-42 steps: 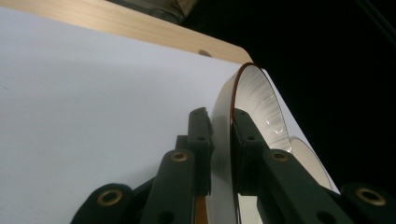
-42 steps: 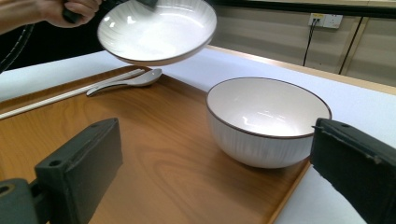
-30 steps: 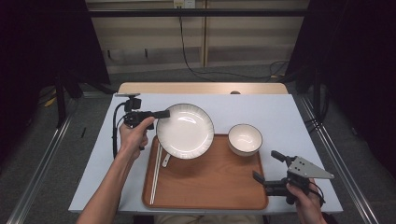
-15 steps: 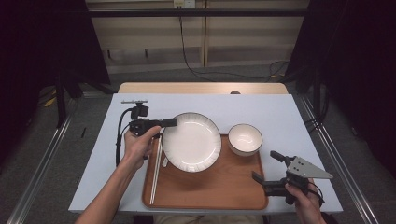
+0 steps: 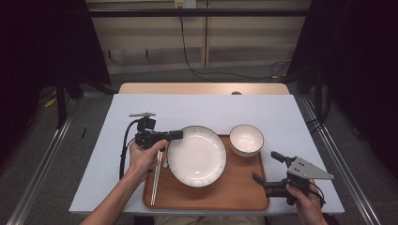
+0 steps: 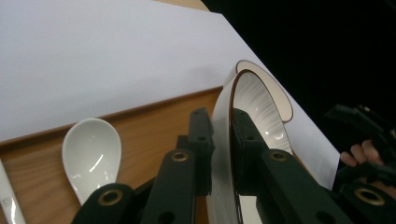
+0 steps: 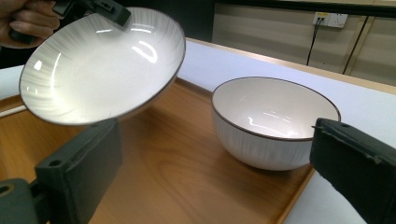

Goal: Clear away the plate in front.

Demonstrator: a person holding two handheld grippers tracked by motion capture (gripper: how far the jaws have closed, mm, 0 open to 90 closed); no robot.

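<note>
At nine o'clock on the white bench (image 5: 117,154), a person's hand is holding the left gripper (image 5: 174,135), whose fingers (image 6: 243,140) are clamping the rim of a white ribbed plate (image 5: 197,155). That edge grip is probably letting the plate be carried without touching its face. Seen from the right gripper view, the plate is hanging tilted above the wood, clear of it, so it is likely being lowered onto the wooden tray (image 5: 234,187). Under the gripper, at the tray's nine o'clock edge, a white spoon (image 6: 91,156) and a pair of chopsticks (image 5: 155,180) are lying flat, apparently laid out as a place setting.

At the tray's one o'clock corner, a white bowl (image 5: 246,139) is standing upright, just beside the plate without touching it.

At five o'clock, the right gripper (image 5: 266,168) is resting low in the other hand, its fingers (image 7: 350,163) spread wide and holding nothing, seemingly waiting.

Compared with a second ago, the plate is sitting lower and nearer the person, now mostly over the tray rather than over the bench beyond it. The right gripper is unmoved.
</note>
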